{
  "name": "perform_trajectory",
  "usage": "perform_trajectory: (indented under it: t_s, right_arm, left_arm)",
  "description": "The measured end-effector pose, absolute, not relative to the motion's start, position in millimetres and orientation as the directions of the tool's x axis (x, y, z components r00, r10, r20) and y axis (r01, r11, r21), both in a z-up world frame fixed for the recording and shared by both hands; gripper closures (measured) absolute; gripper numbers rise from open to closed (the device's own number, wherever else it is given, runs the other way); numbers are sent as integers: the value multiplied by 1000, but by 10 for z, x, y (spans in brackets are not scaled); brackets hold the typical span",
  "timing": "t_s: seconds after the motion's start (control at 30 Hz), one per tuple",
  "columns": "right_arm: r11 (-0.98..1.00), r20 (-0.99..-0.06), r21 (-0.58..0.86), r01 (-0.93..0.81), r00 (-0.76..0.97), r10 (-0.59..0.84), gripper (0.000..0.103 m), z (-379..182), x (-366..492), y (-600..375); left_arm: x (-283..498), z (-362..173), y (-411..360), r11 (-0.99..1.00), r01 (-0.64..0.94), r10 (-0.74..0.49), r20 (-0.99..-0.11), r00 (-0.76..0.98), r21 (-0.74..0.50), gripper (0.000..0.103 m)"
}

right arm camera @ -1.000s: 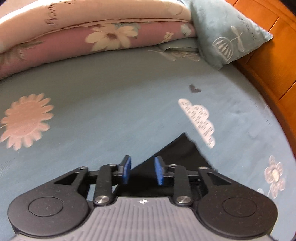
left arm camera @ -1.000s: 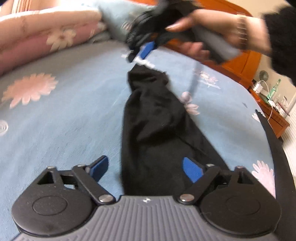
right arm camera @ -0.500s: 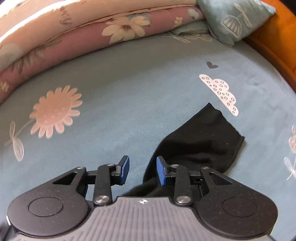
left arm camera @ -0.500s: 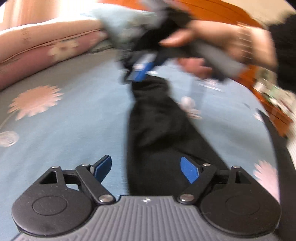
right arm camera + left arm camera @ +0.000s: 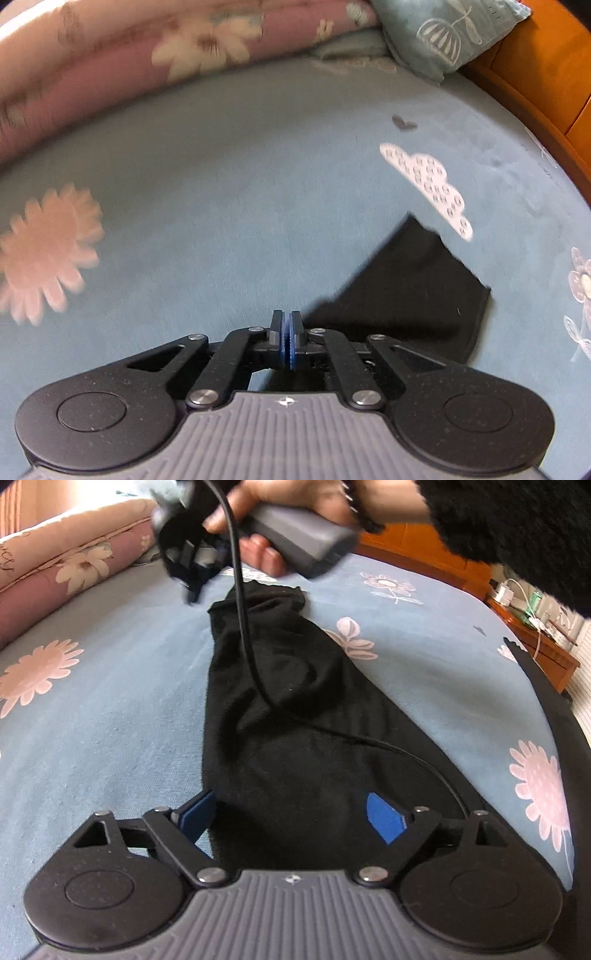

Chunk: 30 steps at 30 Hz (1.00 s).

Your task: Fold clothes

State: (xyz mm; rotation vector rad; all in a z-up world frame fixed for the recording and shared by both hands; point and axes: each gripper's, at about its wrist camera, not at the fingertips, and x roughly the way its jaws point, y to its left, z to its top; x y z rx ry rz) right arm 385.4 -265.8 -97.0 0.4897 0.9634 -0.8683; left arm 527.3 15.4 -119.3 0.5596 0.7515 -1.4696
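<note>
A black garment (image 5: 295, 716) lies stretched along the blue flowered sheet (image 5: 110, 709). My left gripper (image 5: 290, 818) hovers over its near end. The jaws are opening wide, with the cloth between them and neither pad pressing on it. At the far end a hand (image 5: 295, 502) holds my right gripper (image 5: 192, 590), which tips down at the cloth's left corner. In the right wrist view my right gripper (image 5: 290, 332) has its blue pads together at the edge of the black garment (image 5: 413, 288), which runs in under the fingertips. A black cable (image 5: 243, 620) trails across the garment.
A rolled pink flowered quilt (image 5: 184, 48) and a teal pillow (image 5: 443, 33) line the far side of the bed. An orange wooden headboard (image 5: 546, 66) stands to the right. A wooden bedside stand (image 5: 532, 627) holds small items.
My right gripper's jaws went from part open to shut as it sank onto the garment's end. My left gripper's jaws spread wider. The hand holding the right gripper came closer in the left wrist view.
</note>
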Motion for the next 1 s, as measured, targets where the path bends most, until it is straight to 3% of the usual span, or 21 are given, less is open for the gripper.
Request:
perform_trajectory:
  t_s: [0.13,0.2,0.37,0.5,0.8,1.0]
  right_arm:
    - [568,-818,159,808,429,-382,97,-841,3799,-2758]
    - [558,-839,127,820,389,-381,91,-850,3823,-2752]
    - [587,-893,-63,807,217,-394,86,-935,3917,-2561]
    - [573,-891,-102,813,181,-417,63,-921,3916,-2486]
    - [523,-881,-148,839,129,-456,63,-892,3923,-2482]
    - [494,-905,-107,863,122,-408,63,-889,3907,-2605]
  left_arm:
    - [5259,-1196,158,47,993,-669,-741,-47,-106,13]
    - [5253,-1198,161,47,993,-670,-741,-46,-104,13]
    - [5236,-1201,159,48,994,-669,-742,-39,-96,13]
    - [5220,-1191,162,45,995,-669,-742,-37,-90,13]
    - [5201,-1174,169,27,995,-671,-739,-52,-94,13]
    - [5118,-1196,166,-2,999,-655,-755,-38,-49,13]
